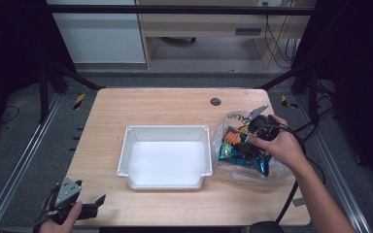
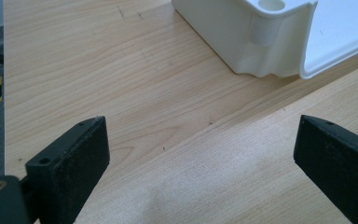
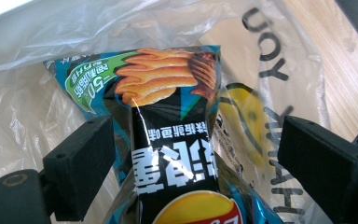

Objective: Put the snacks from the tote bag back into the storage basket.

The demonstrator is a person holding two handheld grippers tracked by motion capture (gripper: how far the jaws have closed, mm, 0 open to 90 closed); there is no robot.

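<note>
- Over on the right side of the worktop (image 1: pixel 175 104), the right gripper (image 1: pixel 246 140) reaches into a clear plastic bag (image 1: pixel 230 124) that lies crumpled just beside the white tray (image 1: pixel 167 132).
- Inside that plastic bag sits a crisp packet (image 1: pixel 240 151), teal and black with ridged crisps printed on it.
- Seen from the right gripper view, the crisp packet (image 3: pixel 168 140) stands between the two black fingers (image 3: pixel 81 163); a gap shows on the right side, so the fingers are apart and not pressing on it.
- Beyond the packet in that view, the plastic bag (image 3: pixel 270 70) carries dark lettering and a yellow mark, with bare wood showing past its edge.
- The person's right hand (image 1: pixel 284 145) wraps the body of the right gripper, with a black cable trailing off toward the near edge.
- Down at the near left corner, the left gripper (image 1: pixel 94 204) is held in the left hand (image 1: pixel 60 223) above the worktop edge, well apart from the tray.
- From the left gripper view, its fingers (image 2: pixel 81 156) stand wide apart with nothing between them, just wood grain below.
- A corner of the white tray (image 2: pixel 261 51) shows ahead of them in that view, resting flat on the worktop (image 2: pixel 121 84).
- The tray holds nothing and sits roughly in the middle of the worktop.
- A small dark round hole (image 1: pixel 215 102) marks the far part of the wood.
</note>
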